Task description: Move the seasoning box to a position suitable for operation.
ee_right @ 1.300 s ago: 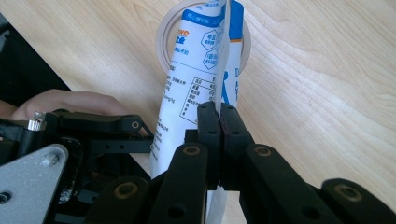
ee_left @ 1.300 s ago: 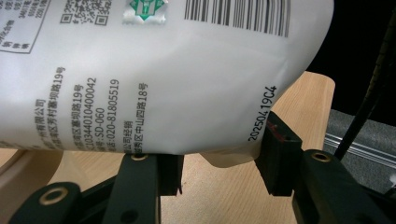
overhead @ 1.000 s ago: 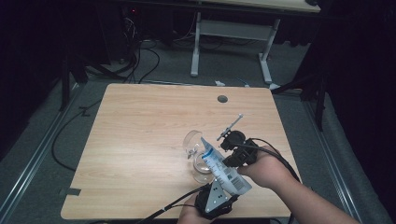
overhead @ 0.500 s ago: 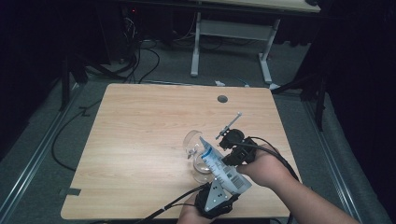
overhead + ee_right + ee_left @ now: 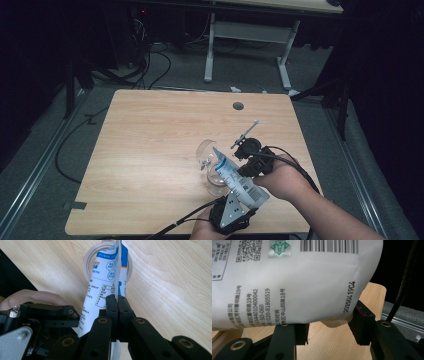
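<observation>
Nearest the bench [image 5: 150, 150] edge, the left gripper [image 5: 329, 332] stands with jaws apart around the pouch's [image 5: 239, 180] bottom end; whether the pads press it I cannot tell. Just beyond, the right gripper [image 5: 117, 305] is clamped on the pouch's side seam, tilting its top over the glass [image 5: 210, 162]. If that thin seam slips, the pouch could sag and spill beside the rim; leaning on the glass could also tip it.

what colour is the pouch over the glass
White with blue print, a black barcode and text; the pouch shows best in the right gripper view.
</observation>
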